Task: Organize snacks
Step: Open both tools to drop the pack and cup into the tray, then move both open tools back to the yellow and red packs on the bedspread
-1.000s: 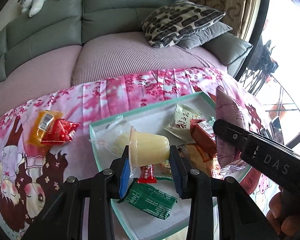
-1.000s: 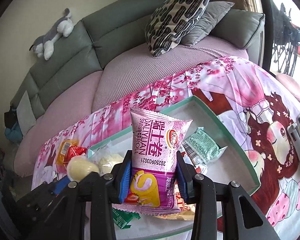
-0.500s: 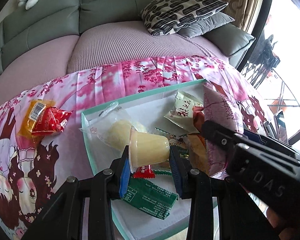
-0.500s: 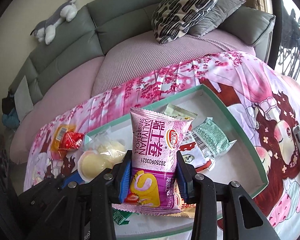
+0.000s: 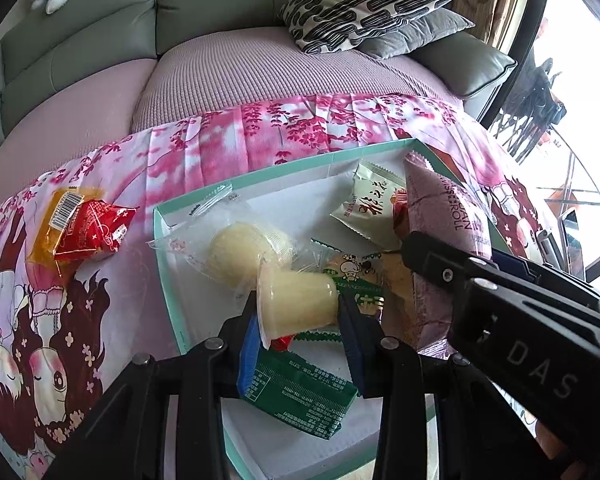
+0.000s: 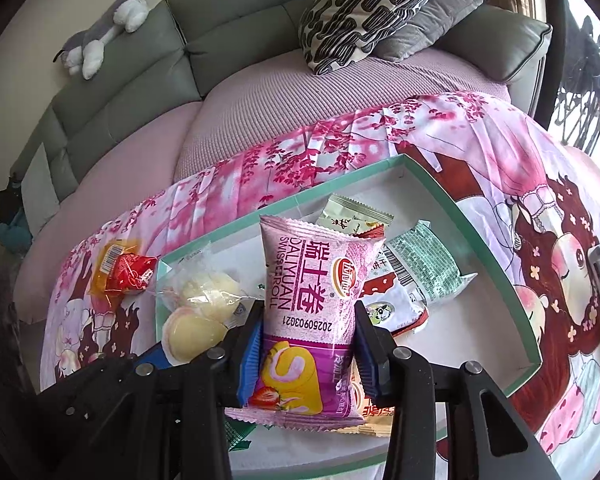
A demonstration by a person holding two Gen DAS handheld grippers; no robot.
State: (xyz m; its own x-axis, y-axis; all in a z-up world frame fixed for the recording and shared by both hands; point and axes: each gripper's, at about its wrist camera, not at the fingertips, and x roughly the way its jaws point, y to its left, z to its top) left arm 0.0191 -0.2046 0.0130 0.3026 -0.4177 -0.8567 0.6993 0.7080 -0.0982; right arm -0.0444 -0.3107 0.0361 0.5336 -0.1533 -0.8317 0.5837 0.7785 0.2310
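Crowding is my chief worry: both my hands hang over the same near end of the tray [image 6: 496,268], close beside each other. My left gripper [image 5: 300,320] has its jaws clenched on a pale jelly cup [image 5: 296,304], which lies sideways between the pads with its rim toward the left pad. That smooth, tapered cup could squirt forward out of the jaws if I squeeze harder or knock it. My right gripper [image 6: 306,344] has its jaws clamped on the lower half of a pink Swiss roll packet [image 6: 312,300], standing upright between them. Soft and air-filled, it could slide or flop if I tilt it.

Just under and beyond the left jaws lie a green wrapper [image 5: 300,388] and a clear bag of jelly cups [image 5: 236,248]; letting the cup go here may send it rolling across them. Beyond the right jaws sit a grey-green packet [image 6: 424,268] and other wrappers, so a dropped roll would bury them, I judge.

Far to the left of the jaws, outside the tray on the pink cloth [image 5: 204,152], a red and orange packet [image 5: 84,228] has yet to be gathered.
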